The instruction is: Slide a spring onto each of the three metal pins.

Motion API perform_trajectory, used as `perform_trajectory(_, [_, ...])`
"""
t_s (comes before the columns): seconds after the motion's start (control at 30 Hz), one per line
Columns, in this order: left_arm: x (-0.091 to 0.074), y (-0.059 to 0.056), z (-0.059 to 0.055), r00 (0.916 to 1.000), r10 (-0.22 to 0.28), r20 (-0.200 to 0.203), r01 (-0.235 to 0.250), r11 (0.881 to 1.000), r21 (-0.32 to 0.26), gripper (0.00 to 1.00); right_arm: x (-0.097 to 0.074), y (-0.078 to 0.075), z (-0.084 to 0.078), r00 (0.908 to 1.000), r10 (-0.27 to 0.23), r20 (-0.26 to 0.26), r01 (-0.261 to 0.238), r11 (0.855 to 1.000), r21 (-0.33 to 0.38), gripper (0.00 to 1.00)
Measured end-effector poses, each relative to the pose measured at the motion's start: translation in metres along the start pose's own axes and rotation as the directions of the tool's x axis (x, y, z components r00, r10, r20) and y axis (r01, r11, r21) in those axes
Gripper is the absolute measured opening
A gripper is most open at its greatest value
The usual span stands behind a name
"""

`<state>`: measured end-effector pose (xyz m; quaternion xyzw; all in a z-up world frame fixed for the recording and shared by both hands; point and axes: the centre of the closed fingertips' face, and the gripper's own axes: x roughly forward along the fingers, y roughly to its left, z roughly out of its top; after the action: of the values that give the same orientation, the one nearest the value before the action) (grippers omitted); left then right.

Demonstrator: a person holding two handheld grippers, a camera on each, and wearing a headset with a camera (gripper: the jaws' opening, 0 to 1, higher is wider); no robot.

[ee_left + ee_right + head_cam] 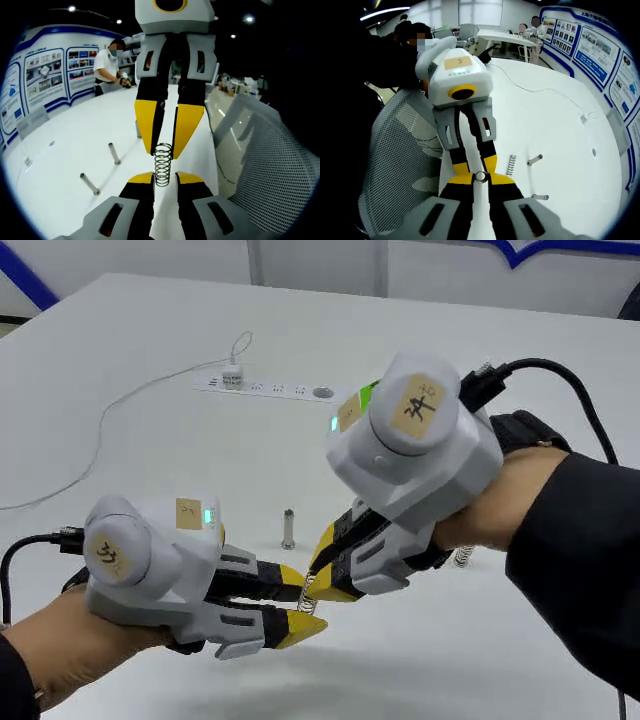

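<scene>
Head view shows the left tool (pixel 306 602) and the right tool (pixel 322 583) meeting tip to tip above the counter (pixel 150 340), close to its near edge, with one spring (pixel 308 596) between them.

By my judgement the task is at its very beginning. In the left gripper view the pins (pixel 114 153) stand upright on the counter and they are bare. I count three there, the third half hidden behind a yellow jaw of the right tool. No pin carries a spring, so all three are left to do. A spare spring (pixel 511 164) lies flat on the counter near one pin, towards the middle of the counter.

The held spring is in the air and does not touch the counter. Its long axis runs in line with the jaws of the right tool. In the right gripper view it looks like a small ring, seen from its end. Its upper end points into the right tool and its lower end points down towards the left tool. It stands steep, a little leaning.

The jaws of the right tool are pressed together on the upper end of the spring. The jaws of the left tool stand close on both sides of the lower end, but I cannot tell if they really press it.
</scene>
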<state>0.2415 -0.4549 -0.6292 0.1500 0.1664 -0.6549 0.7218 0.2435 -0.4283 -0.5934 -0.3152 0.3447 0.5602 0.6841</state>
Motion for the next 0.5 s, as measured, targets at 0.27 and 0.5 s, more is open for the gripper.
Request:
perform_trajectory(0.27, [-0.011,0.012,0.000,0.9988,0.048,0.008,-0.048,0.998,-0.048,0.27,-0.012,-0.017,-0.010,0.9992,-0.038,-0.010,0.038,0.999,0.027,0.11])
perform_trajectory(0.5, [-0.024,0.020,-0.004,0.9955,0.093,0.014,-0.092,0.992,-0.083,0.33,-0.024,-0.032,-0.016,0.9969,-0.078,-0.015,0.078,0.996,0.047,0.11])
